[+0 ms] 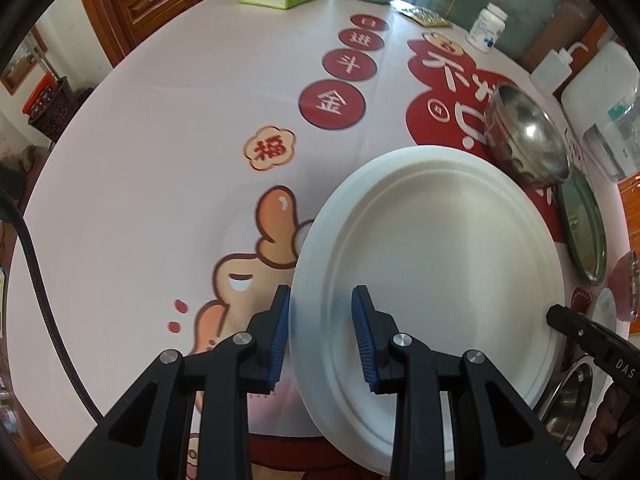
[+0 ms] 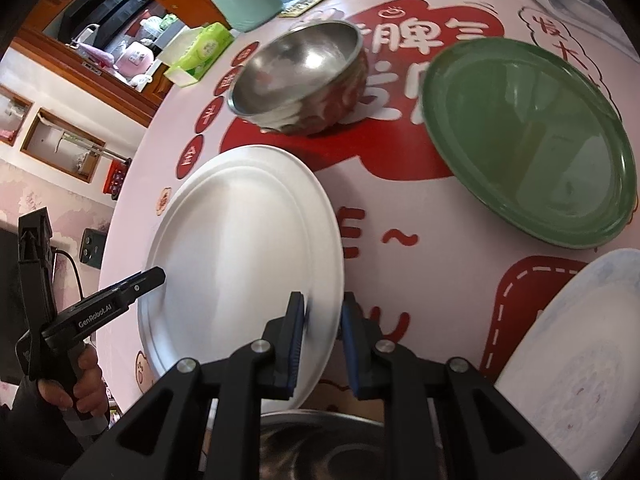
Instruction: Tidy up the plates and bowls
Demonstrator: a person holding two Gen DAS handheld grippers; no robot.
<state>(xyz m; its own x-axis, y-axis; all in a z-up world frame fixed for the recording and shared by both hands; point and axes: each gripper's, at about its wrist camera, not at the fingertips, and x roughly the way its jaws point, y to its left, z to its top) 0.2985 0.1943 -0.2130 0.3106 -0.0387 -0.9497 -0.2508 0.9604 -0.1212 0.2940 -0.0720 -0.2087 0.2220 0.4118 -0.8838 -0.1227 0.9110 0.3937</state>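
Right wrist view: the table (image 2: 420, 264), under a pink cloth printed with red cartoons, carries three plates and two steel bowls. The white plate (image 2: 240, 248) lies with its rim between the half-open fingers of the right gripper (image 2: 322, 340); I cannot tell if they touch it. The green plate (image 2: 532, 140) sits ahead to the right, a pale plate (image 2: 580, 360) beside on the right. One bowl (image 2: 300, 80) stands ahead, another (image 2: 320, 436) beneath. The left gripper (image 1: 320, 336) straddles the white plate's (image 1: 432, 280) opposite rim, wide apart. Wooden cabinets (image 2: 120, 12) stand beyond.
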